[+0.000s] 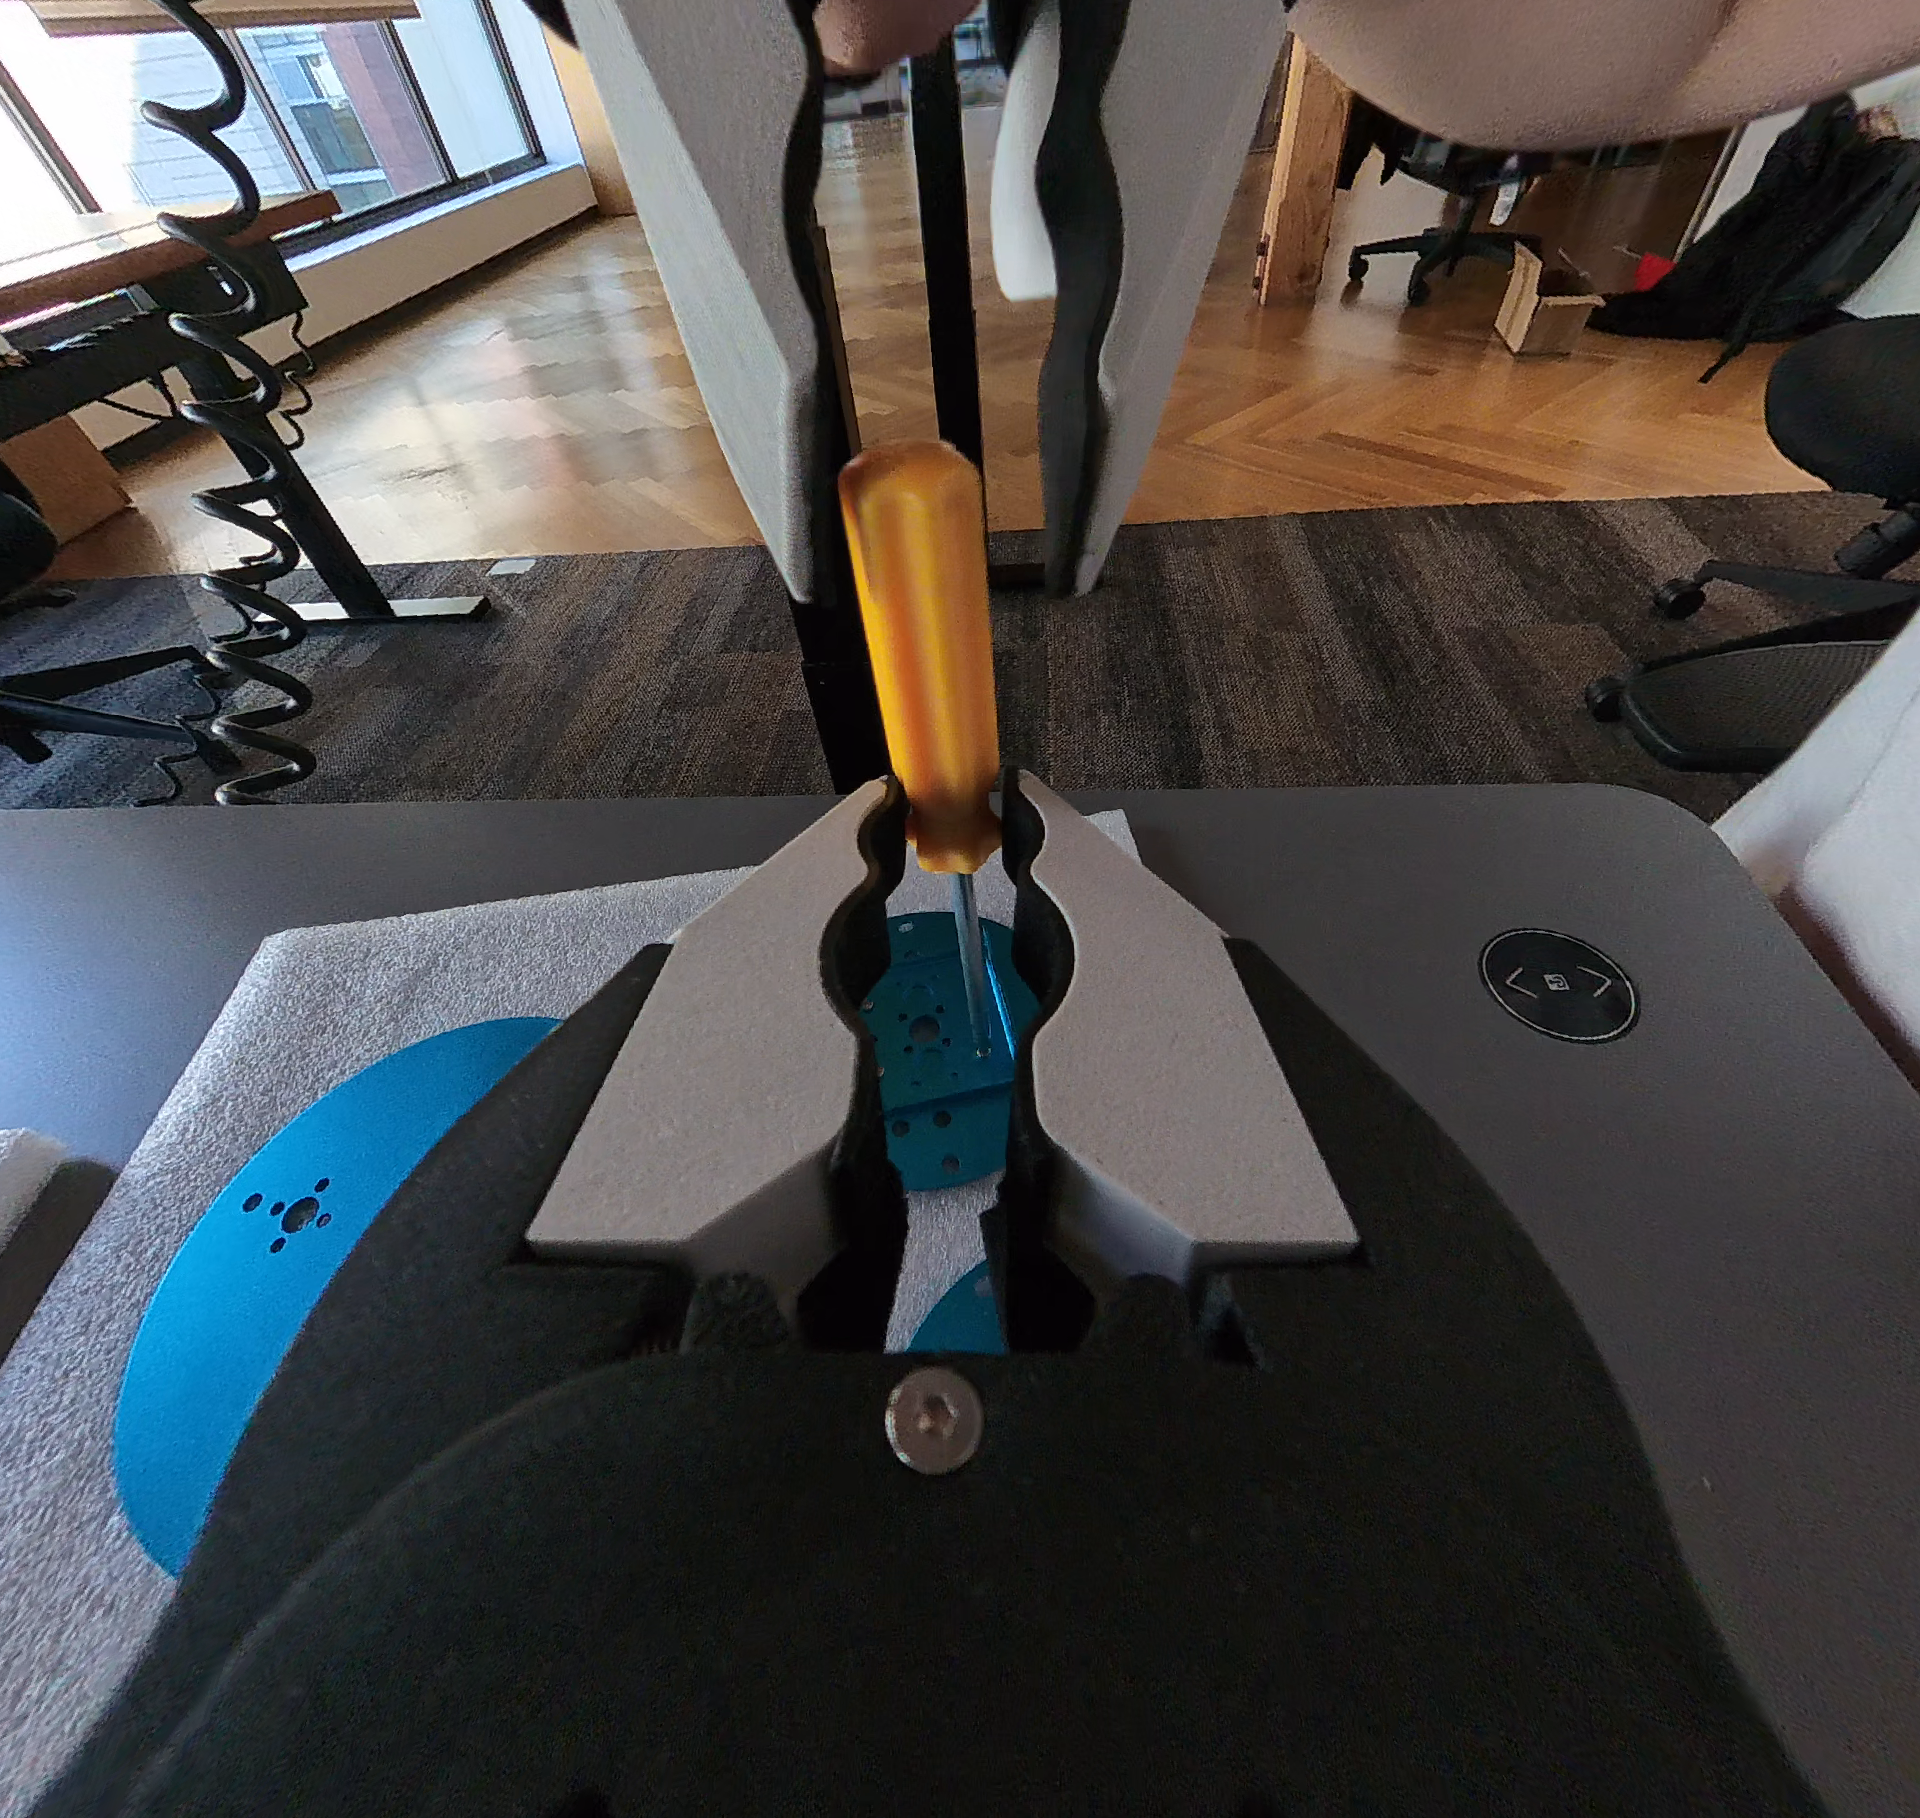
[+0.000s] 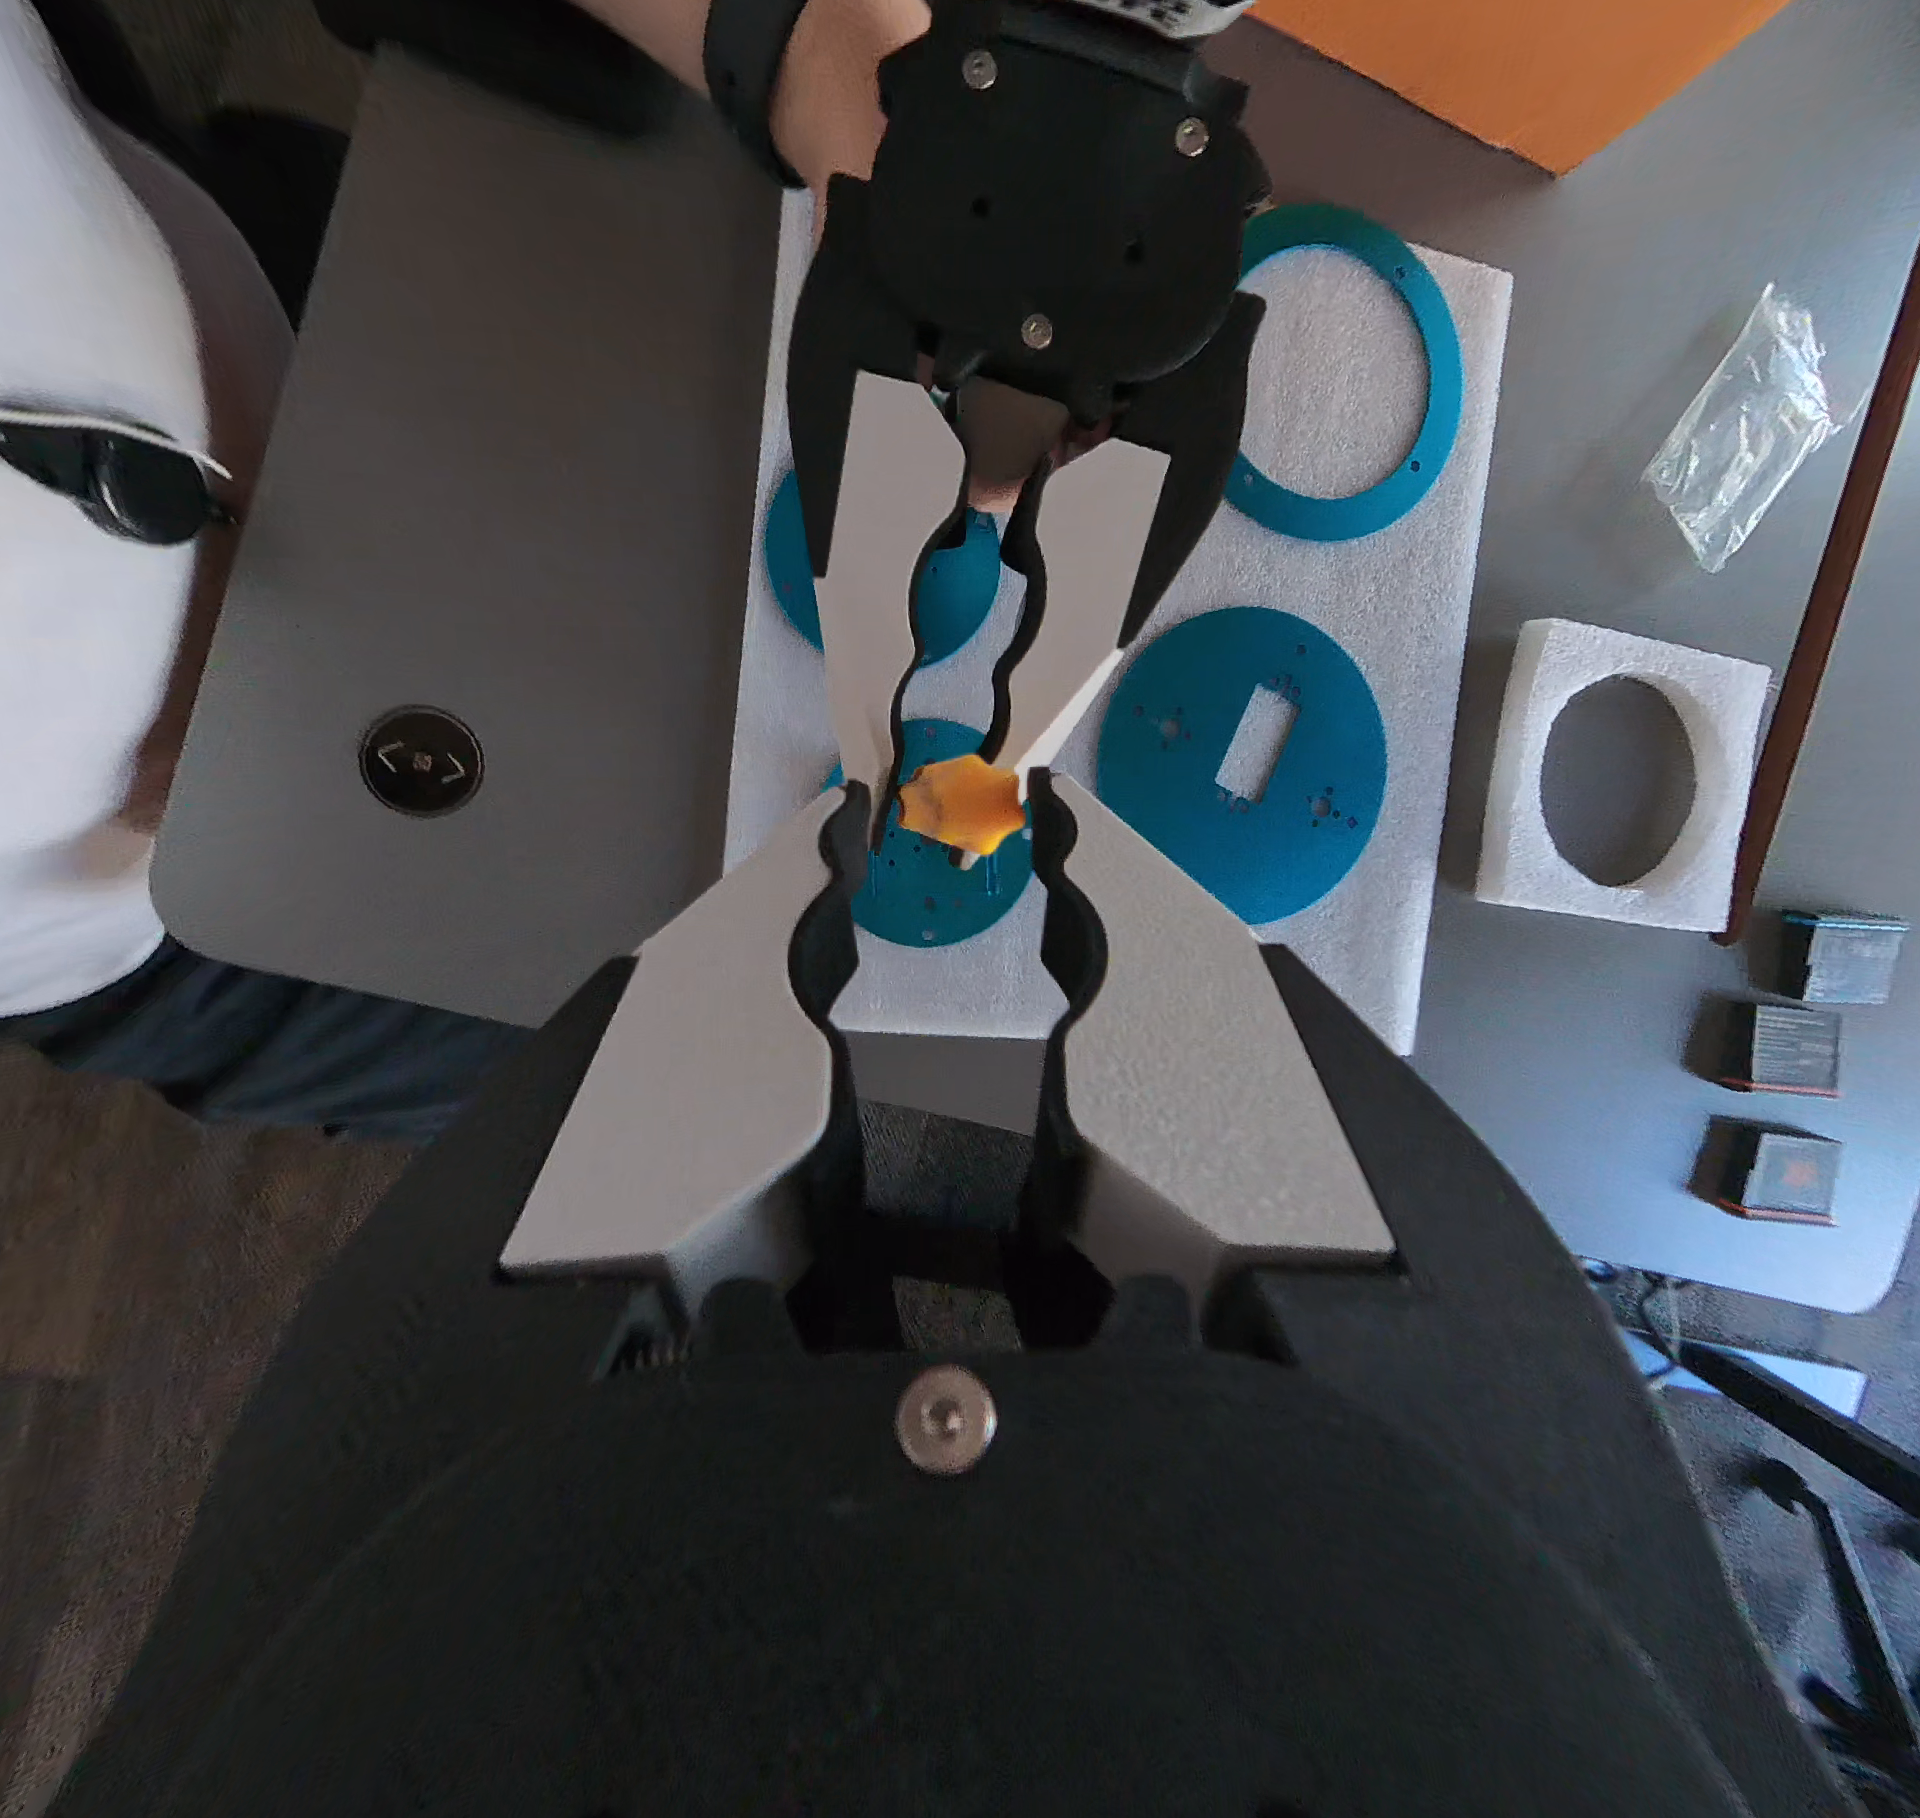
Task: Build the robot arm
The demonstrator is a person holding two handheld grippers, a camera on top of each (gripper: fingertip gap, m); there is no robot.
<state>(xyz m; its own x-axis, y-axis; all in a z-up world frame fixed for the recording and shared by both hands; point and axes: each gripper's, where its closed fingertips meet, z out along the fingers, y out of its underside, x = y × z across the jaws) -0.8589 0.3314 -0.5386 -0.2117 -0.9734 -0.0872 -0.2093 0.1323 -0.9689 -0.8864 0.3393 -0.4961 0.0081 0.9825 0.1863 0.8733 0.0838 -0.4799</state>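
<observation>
A screwdriver with an amber handle [image 1: 920, 625] stands upright, its thin metal shaft reaching down to a blue metal bracket [image 1: 935, 1093]. The bracket sits on a blue round plate [image 2: 935, 906]. My left gripper [image 1: 956, 797] is shut on the lower end of the handle, coming in level over the table. My right gripper [image 2: 948, 797] points straight down from above. Its jaws are open and straddle the top of the handle [image 2: 956, 807] with small gaps on both sides. It also shows in the left wrist view [image 1: 935, 584].
The parts lie on a white foam sheet [image 2: 1371, 625] on a grey table [image 2: 499, 521]: a blue ring [image 2: 1330, 518], a slotted blue disc [image 2: 1164, 833], another disc [image 1: 312, 1249]. A foam block [image 2: 1517, 729], plastic bag [image 2: 1745, 418], orange box [image 2: 1507, 23] and small black boxes [image 2: 1777, 1046] lie right. The tips of one gripper are about 5 cm away from the tips of the other. The blue metal bracket [image 1: 935, 1093] lies around 8 cm away from my left fingertips.
</observation>
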